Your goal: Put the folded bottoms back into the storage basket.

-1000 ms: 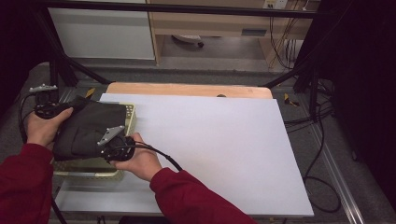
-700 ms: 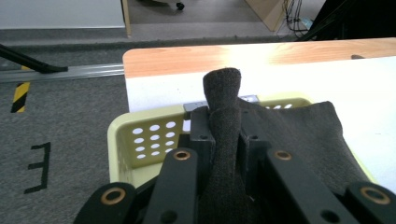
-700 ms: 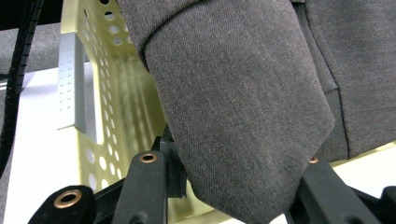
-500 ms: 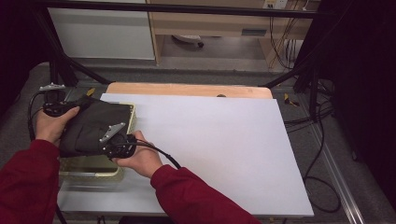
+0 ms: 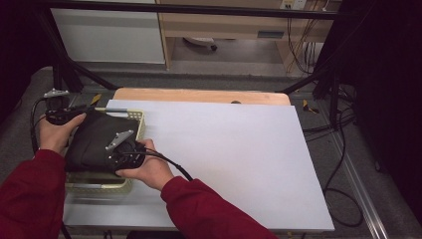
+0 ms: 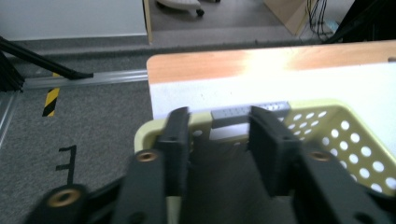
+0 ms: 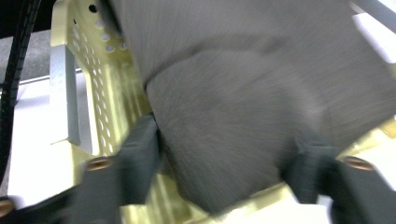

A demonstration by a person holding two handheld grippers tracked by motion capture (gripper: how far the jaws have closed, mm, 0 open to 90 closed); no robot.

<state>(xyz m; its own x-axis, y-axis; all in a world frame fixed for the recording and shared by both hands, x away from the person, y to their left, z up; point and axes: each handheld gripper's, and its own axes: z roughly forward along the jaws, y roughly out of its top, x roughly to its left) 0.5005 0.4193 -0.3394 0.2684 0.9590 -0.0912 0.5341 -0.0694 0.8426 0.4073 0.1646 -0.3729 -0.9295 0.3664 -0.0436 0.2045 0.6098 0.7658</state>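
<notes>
Loads of open white surface [image 5: 224, 149] off to my right. On the left, the yellow basket [image 5: 135, 118] walls and the dark cloth [image 5: 94, 142] stuffed inside block my fingers.

A black letter "E" [image 6: 67, 163] is marked on the grey carpet floor [image 6: 93, 121]; nothing else legible

Tongs [image 7: 224, 163] just spreading — dark cloth [image 7: 261, 102] between, over yellow basket [image 7: 107, 84].
</notes>
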